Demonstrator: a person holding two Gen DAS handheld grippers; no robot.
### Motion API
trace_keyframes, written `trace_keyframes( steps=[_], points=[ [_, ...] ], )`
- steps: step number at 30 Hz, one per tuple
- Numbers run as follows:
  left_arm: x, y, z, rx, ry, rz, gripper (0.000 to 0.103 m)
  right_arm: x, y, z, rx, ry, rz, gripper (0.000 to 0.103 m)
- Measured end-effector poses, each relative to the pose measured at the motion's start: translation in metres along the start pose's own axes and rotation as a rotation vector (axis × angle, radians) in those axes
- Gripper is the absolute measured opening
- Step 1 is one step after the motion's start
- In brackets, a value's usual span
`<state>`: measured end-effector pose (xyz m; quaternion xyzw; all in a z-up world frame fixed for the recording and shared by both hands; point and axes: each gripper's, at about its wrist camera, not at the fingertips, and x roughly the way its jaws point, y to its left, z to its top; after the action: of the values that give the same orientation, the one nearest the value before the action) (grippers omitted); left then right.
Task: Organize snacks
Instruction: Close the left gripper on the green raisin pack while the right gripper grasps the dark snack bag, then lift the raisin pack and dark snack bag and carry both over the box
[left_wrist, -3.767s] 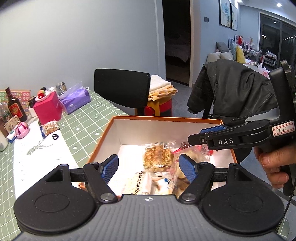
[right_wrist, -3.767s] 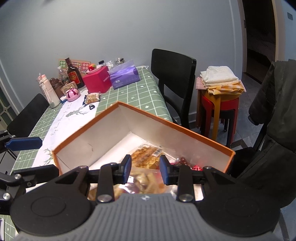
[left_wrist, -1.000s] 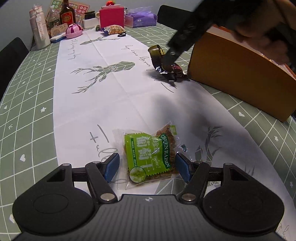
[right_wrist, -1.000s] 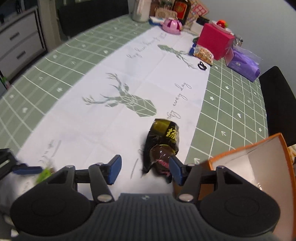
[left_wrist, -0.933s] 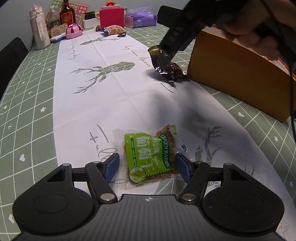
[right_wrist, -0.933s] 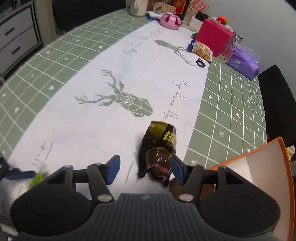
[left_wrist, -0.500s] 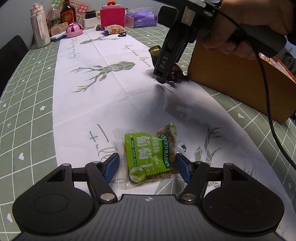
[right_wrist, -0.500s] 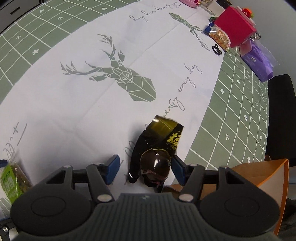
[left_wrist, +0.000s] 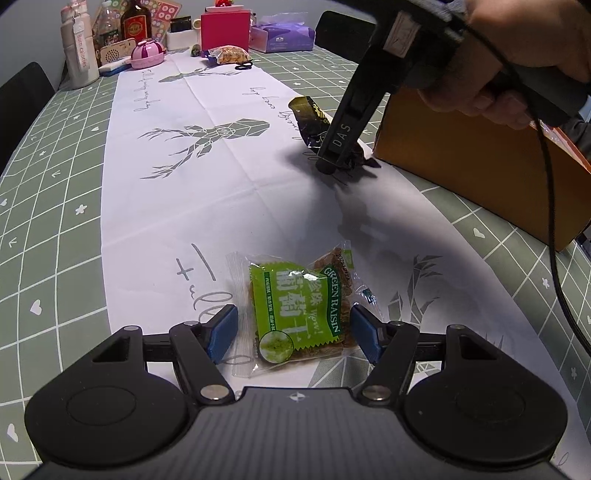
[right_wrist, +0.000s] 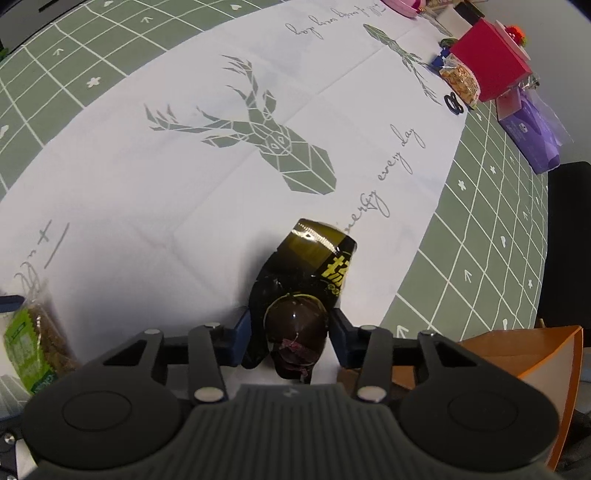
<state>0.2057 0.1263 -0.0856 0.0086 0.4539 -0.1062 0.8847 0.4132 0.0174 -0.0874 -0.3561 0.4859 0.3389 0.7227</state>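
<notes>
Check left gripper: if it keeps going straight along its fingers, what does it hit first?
The green raisin packet, already lying between the open fingers of the left gripper. Beyond it only the white runner, as far as depth shows.

The green raisin packet (left_wrist: 301, 308) is crinkly clear plastic film with a glossy printed label. The dark snack wrapper (right_wrist: 306, 291) is shiny foil-like film. Beside it, the orange box (left_wrist: 476, 162) looks like matt cardboard. The white runner (left_wrist: 221, 177) is smooth matt cloth.
</notes>
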Motion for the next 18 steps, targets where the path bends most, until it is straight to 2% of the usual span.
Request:
trace_keyframes(
  steps=[3, 8, 16, 18],
  points=[
    [0.0, 0.0, 0.0, -0.008, -0.003, -0.004, 0.076, -0.013, 0.008, -0.006, -0.004, -0.027, 0.029, 0.039],
    [-0.008, 0.001, -0.001, -0.029, -0.037, -0.017, 0.054, -0.038, 0.018, -0.023, 0.001, -0.075, 0.059, 0.039],
    [-0.014, -0.001, -0.006, -0.049, -0.022, -0.042, 0.045, -0.074, 0.023, -0.067, 0.031, -0.137, 0.102, 0.039],
    [-0.017, -0.004, -0.007, -0.034, 0.031, -0.059, 0.047, -0.081, 0.025, -0.082, 0.038, -0.153, 0.117, 0.039]
  ],
)
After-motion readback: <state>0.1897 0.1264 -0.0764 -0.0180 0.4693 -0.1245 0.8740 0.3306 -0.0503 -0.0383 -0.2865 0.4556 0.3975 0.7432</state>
